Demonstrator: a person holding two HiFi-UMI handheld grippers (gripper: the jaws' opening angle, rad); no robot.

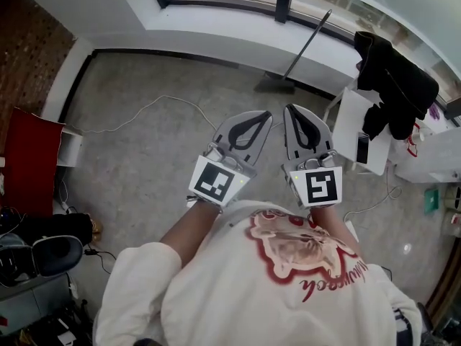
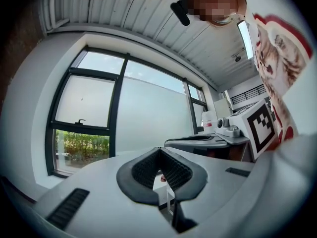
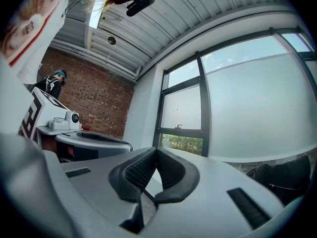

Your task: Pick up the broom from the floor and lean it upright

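Honestly, the broom already leans at a slant on the window ledge, well apart from both claws. The left claw and right claw are pinched together, empty. My worry: its head skids on the floor and it topples.

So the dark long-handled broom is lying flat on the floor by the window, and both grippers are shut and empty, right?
Not quite. The dark long-handled broom stands on its head, handle leaning against the white wall under the window, as the head view shows. The left gripper and right gripper are shut and empty.
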